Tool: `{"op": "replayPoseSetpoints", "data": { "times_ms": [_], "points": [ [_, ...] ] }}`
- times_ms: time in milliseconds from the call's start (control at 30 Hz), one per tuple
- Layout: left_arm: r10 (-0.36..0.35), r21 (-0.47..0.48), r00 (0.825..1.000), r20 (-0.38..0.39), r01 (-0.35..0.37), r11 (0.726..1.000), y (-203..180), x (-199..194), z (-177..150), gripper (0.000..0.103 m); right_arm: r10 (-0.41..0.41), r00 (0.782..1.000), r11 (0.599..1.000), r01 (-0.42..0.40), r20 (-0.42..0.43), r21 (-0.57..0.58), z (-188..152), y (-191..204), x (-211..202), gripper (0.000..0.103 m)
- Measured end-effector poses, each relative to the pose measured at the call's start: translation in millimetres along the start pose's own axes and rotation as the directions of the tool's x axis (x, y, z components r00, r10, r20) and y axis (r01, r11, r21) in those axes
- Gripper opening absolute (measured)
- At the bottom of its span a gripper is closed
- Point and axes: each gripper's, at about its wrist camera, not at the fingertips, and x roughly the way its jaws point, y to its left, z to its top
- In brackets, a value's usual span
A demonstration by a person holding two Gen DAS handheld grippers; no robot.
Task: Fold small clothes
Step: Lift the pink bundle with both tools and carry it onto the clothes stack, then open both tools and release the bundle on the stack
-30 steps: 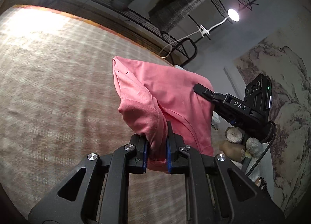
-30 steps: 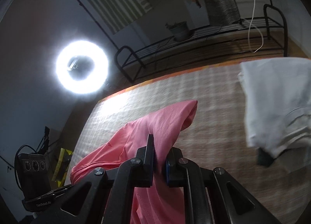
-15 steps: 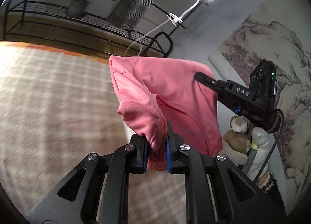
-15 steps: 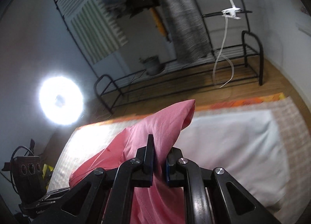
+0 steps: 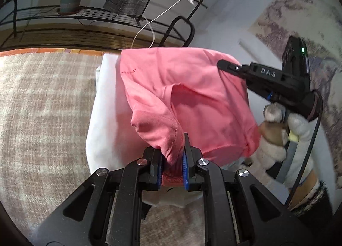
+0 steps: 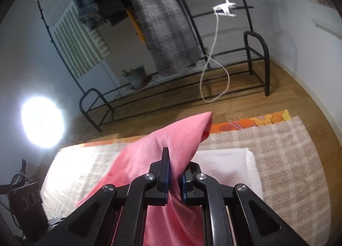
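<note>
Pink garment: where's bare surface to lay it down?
Both grippers hold the pink garment above the folded white cloth. Free: checked mat left of the white cloth in the left wrist view, and a mat strip beyond it toward the orange edge.

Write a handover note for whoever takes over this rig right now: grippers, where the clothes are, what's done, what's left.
Left gripper: shut on a bunched edge of the pink garment.
Right gripper: shut on another part of the same garment, which hangs between the two, off the surface.
White folded garment: lies flat on the checked cloth beneath the pink one.
Done: pink garment picked up in both grippers; the white piece looks already folded.
Left: lay the pink garment down, likely on or beside the white one, finish any folds, then release.
</note>
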Motion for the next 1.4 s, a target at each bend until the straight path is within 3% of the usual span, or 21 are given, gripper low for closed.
{"op": "replayPoseSetpoints", "data": {
  "times_ms": [200, 333, 400, 600, 900, 1400],
  "points": [
    [0.058, 0.005, 0.998, -0.039, -0.058, 0.998, -3.8, 5.1, -5.2, 0.013, -0.047, 0.998, 0.999, 0.047, -0.035, -0.004, -7.6, -13.5, 13.2, 0.008],
    [0.079, 0.019, 0.996, -0.05, -0.078, 0.997, -9.9, 6.9, -8.4, 0.014, -0.133, 0.99, 0.991, 0.132, -0.057, -0.011, -10.5, -17.1, 14.6, 0.024],
    [0.091, 0.036, 0.994, -0.057, -0.089, 0.995, -14.2, 6.8, -8.9, 0.015, -0.203, 0.977, 0.979, 0.202, -0.068, -0.018, -11.8, -19.4, 14.9, 0.032],
    [0.112, 0.063, 0.992, -0.055, -0.109, 0.992, -19.0, -11.7, -18.1, 0.019, -0.354, 0.933, 0.935, 0.354, -0.069, -0.025, -14.9, -19.5, 2.9, 0.033],
    [0.117, 0.126, 0.993, -0.004, -0.115, 0.985, -29.2, -75.3, -31.8, 0.019, -0.365, 0.931, 0.931, 0.365, 0.0, -0.02, -15.7, 19.3, -49.2, 0.033],
    [0.153, 0.199, 0.984, 0.096, -0.169, 0.965, -20.4, -234.2, -72.1, 0.019, -0.332, 0.935, 0.935, 0.344, 0.124, -0.083, -56.9, 153.2, -181.9, 0.033]
  ]
}}
